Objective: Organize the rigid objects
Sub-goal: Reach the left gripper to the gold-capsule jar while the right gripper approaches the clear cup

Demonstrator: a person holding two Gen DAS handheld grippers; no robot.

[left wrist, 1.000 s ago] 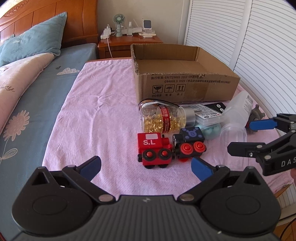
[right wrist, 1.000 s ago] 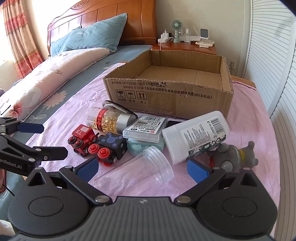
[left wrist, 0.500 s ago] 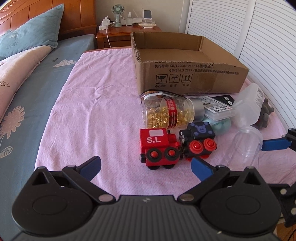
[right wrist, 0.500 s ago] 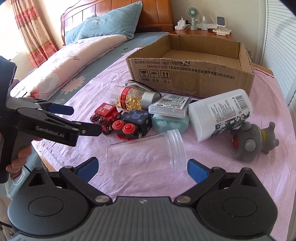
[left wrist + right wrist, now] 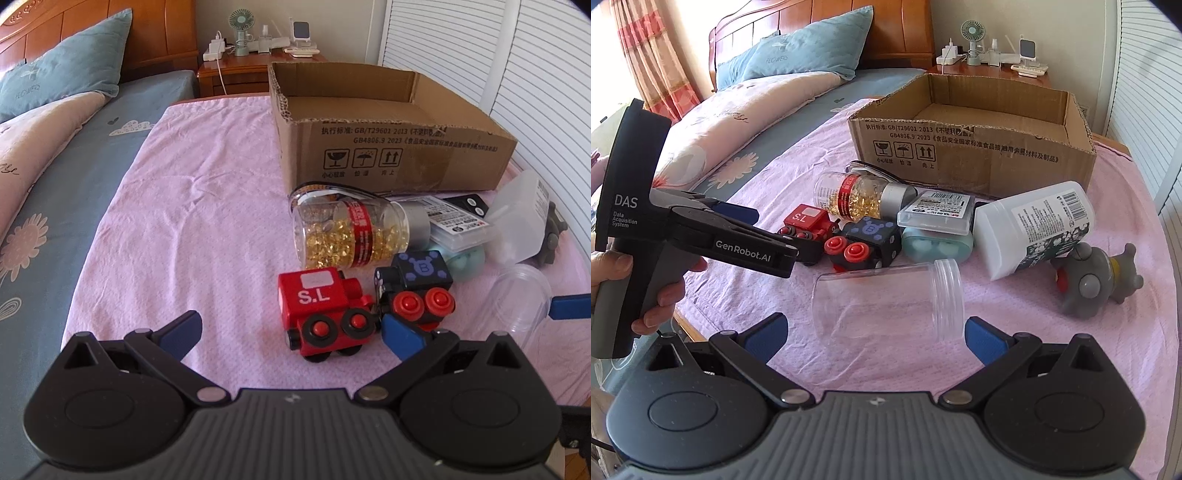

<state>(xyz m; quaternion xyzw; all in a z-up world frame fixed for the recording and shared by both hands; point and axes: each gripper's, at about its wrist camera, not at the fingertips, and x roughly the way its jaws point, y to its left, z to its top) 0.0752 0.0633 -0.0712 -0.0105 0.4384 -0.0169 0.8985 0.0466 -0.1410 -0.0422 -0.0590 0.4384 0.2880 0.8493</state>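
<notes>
Now both grippers spread, empty: left (image 5: pixel 291 332) nears red train (image 5: pixel 325 314), right (image 5: pixel 873 332) lines up w/ clear jar (image 5: pixel 886 302); next: close, lift into box (image 5: pixel 971 155).

Both grippers' fingers (image 5: pixel 181 330) (image 5: pixel 986 339) spread wide

We see only one blue finger (image 5: pixel 570 307) of the right gripper at the left view's edge; the grey toy (image 5: pixel 553 236) hides behind the white bottle (image 5: pixel 522 225); box print stays unreadable.
</notes>
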